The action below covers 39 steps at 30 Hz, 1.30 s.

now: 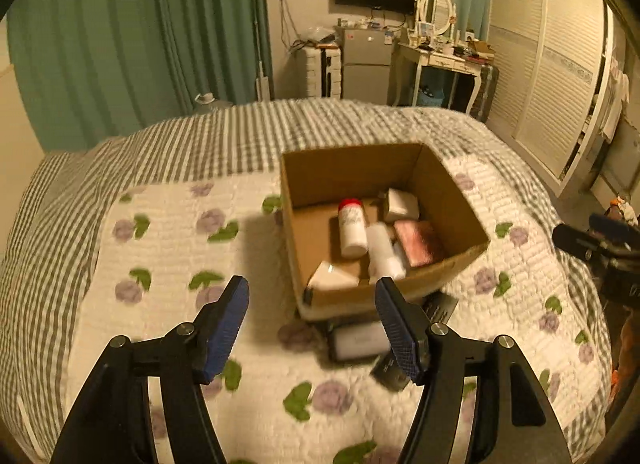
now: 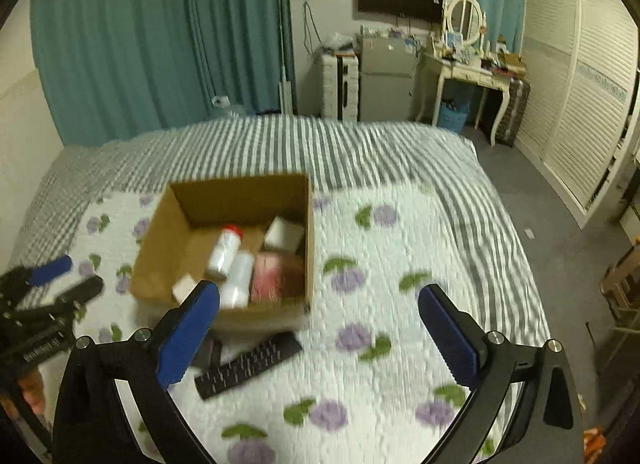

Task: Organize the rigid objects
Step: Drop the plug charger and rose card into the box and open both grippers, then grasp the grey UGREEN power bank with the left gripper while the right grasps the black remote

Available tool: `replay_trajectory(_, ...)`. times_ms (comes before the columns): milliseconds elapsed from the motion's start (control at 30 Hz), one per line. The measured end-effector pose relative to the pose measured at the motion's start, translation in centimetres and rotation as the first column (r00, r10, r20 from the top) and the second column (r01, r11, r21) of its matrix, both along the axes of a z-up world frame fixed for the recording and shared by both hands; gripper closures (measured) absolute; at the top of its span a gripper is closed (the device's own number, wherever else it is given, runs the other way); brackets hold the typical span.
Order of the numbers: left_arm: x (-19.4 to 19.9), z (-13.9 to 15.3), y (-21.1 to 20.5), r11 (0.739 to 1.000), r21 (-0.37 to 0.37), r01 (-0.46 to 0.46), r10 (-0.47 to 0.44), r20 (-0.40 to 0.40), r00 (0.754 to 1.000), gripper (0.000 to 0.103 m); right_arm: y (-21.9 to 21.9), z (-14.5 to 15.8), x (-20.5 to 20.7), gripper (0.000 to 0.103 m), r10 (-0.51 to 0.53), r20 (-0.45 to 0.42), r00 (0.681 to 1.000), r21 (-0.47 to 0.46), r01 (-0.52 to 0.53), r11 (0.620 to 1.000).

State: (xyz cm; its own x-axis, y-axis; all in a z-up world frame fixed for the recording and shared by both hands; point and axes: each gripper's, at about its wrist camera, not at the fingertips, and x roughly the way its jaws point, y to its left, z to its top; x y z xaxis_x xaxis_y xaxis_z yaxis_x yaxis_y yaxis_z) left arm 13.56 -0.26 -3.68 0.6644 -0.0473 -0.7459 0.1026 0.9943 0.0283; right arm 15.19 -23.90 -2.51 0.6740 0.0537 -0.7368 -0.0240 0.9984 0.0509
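An open cardboard box point(image 1: 460, 208) sits on the floral quilt; it also shows in the right wrist view point(image 2: 160, 232). Inside lie a white bottle with a red cap point(image 1: 352, 228), a second white bottle point(image 1: 384, 252), a pink box point(image 1: 418, 244) and white boxes point(image 1: 402, 204). A black remote point(image 2: 248, 364) lies on the quilt in front of the box. A small black-framed white object point(image 1: 358, 340) lies there too. My left gripper point(image 1: 312, 328) is open and empty, just short of the box. My right gripper point(image 2: 320, 336) is open and empty above the quilt, right of the remote.
The bed's quilt point(image 2: 400, 304) spreads around the box, with a striped blanket point(image 1: 240, 128) behind. A wardrobe point(image 2: 580, 84), dressing table point(image 2: 468, 68) and fridge point(image 2: 386, 76) stand beyond the bed. The other gripper shows at each view's edge point(image 1: 600, 248) point(image 2: 52, 284).
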Motion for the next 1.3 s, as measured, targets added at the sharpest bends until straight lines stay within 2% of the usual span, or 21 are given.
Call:
replay_trajectory(267,-1.2,-6.7,2.0,0.997,-0.029,-0.065,0.061,-0.104,0.993,0.035,2.9,-8.0,-1.1,0.003,-0.019,-0.165,0.986,0.04,0.026,0.999)
replay_trajectory(533,0.2,-10.7,3.7,0.995,-0.002,-0.096,0.095,-0.151,0.984,0.035,6.0,-14.7,1.5,0.005,-0.022,-0.31,0.95,0.056,0.042,0.998)
replay_trajectory(767,1.0,-12.8,5.0,0.991,-0.045,-0.128,0.116,-0.203,0.972,0.035,7.9,-18.5,4.9,0.017,-0.051,-0.36,0.931,0.076,0.084,0.994)
replay_trajectory(833,1.1,-13.1,4.9,0.991,-0.047,-0.126,0.114,-0.212,0.971,0.035,8.1,-18.7,5.1,0.018,-0.069,-0.339,0.938,0.061,0.096,0.994)
replay_trajectory(900,1.1,-13.1,4.6,0.992,-0.036,-0.121,0.111,-0.217,0.97,0.035,7.8,-19.0,5.1,0.029,-0.088,-0.35,0.933,0.047,0.112,0.993)
replay_trajectory(967,1.0,-13.0,4.3,0.993,-0.037,-0.115,0.105,-0.216,0.971,0.035,7.8,-19.1,4.9,0.05,-0.086,-0.344,0.935,0.037,0.105,0.994)
replay_trajectory(1033,0.8,-12.8,3.9,0.993,-0.044,-0.105,0.093,-0.217,0.972,0.035,7.5,-18.9,4.4,0.062,-0.088,-0.335,0.938,0.034,0.105,0.994)
replay_trajectory(1233,0.5,-12.2,1.7,0.997,-0.053,-0.064,0.051,-0.226,0.973,0.035,4.3,-17.2,2.1,0.079,-0.091,-0.326,0.941,0.121,0.137,0.983)
replay_trajectory(1300,0.5,-12.1,0.6,0.997,-0.064,-0.041,0.026,-0.229,0.973,0.035,3.1,-16.2,1.3,0.082,-0.089,-0.306,0.948,0.112,0.129,0.985)
